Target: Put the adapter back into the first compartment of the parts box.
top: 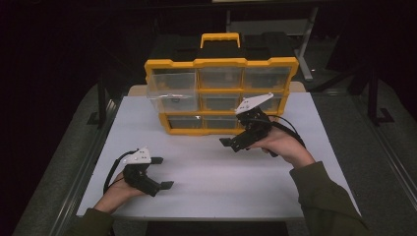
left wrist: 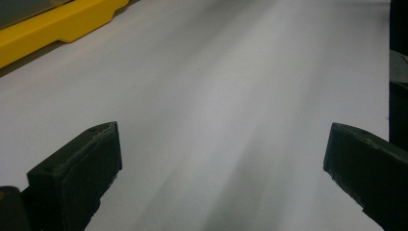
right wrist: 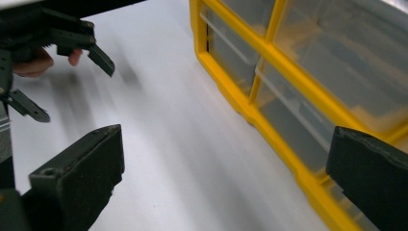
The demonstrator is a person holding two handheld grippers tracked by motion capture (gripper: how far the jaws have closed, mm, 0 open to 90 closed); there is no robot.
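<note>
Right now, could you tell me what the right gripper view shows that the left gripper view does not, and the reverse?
Right gripper view alone: the organizer's clear drawers and the left gripper, jaws apart, with fingers behind it. Left gripper view alone: a dark upright edge at the far right. Both: the white tabletop, the yellow organizer frame and open black jaws.

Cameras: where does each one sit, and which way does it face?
High view: above the person's side, facing forward and down on the table and organizer; both forearms and grippers show.
Left gripper view: on the left gripper, facing bare table.
Right gripper view: on the right gripper, facing the organizer.
All share the organizer.
</note>
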